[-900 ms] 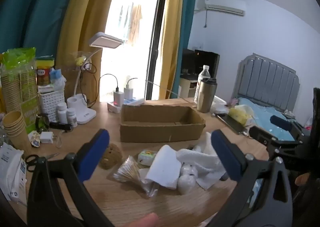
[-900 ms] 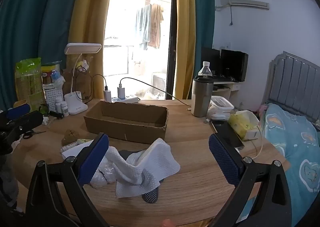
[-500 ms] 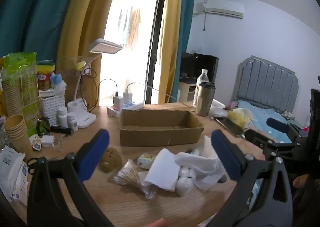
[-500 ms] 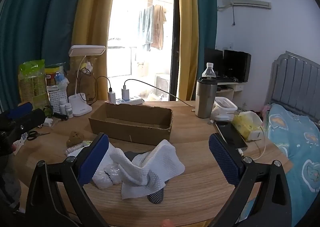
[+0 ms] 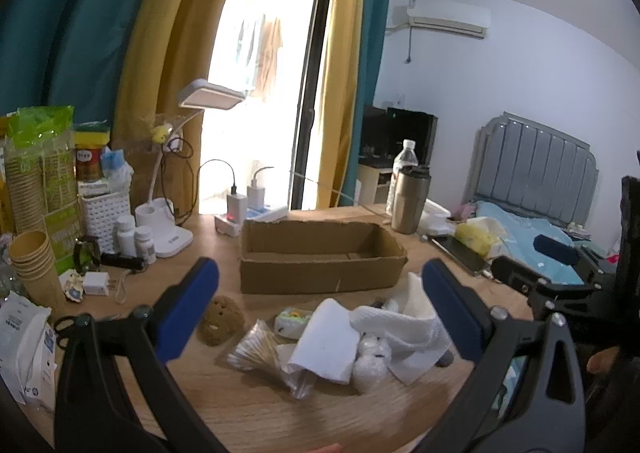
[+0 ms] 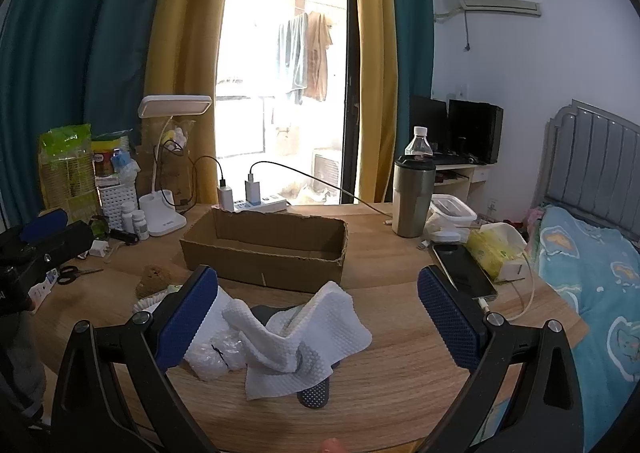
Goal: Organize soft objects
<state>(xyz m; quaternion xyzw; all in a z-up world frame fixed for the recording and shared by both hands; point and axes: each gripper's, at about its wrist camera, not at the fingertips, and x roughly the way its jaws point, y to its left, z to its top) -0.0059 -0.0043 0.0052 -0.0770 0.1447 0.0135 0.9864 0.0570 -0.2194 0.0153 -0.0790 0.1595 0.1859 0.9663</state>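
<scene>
A pile of soft things lies on the wooden table: a crumpled white cloth (image 6: 304, 333) (image 5: 404, 329), a folded white cloth (image 5: 328, 341), white wrapped balls (image 5: 370, 363), a bag of cotton swabs (image 5: 256, 349) and a brown sponge (image 5: 222, 319) (image 6: 154, 279). Behind the pile stands an open cardboard box (image 5: 320, 257) (image 6: 264, 249), which looks empty. My left gripper (image 5: 320, 317) is open, above the near edge of the pile. My right gripper (image 6: 318, 317) is open, above the white cloth. Neither holds anything.
A desk lamp (image 5: 176, 209), pill bottles (image 5: 134, 239), paper cups (image 5: 34, 269), scissors (image 6: 74, 273) and chargers (image 5: 240, 209) crowd the left and back. A steel tumbler (image 6: 412, 199), a phone (image 6: 464, 269) and yellow tissues (image 6: 496, 249) sit right. A bed (image 6: 592, 265) lies beyond.
Both grippers have drawn back and risen slightly; the pile and box look a little smaller and lower. Nothing on the table has moved.
</scene>
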